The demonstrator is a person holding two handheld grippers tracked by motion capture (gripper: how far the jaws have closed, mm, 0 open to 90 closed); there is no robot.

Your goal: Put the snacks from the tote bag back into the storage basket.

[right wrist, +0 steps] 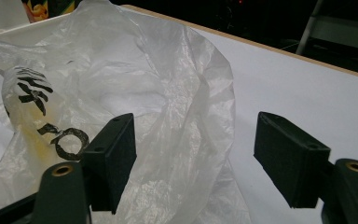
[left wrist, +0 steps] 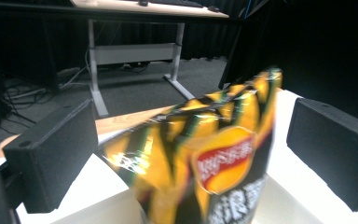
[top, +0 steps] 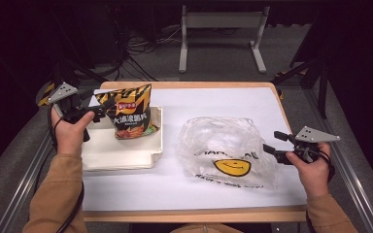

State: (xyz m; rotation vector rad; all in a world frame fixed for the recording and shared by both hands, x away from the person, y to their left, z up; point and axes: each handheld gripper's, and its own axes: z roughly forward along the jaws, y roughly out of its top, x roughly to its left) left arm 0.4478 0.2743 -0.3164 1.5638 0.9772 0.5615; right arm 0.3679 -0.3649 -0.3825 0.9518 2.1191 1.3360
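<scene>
Left gripper (top: 104,108), at ten o'clock on the table, has its jaws spread either side of the chip bag (top: 132,112) standing in the white tray (top: 121,154), while the right gripper (top: 272,143), at three o'clock, gapes beside the plastic bag (top: 223,148).
</scene>
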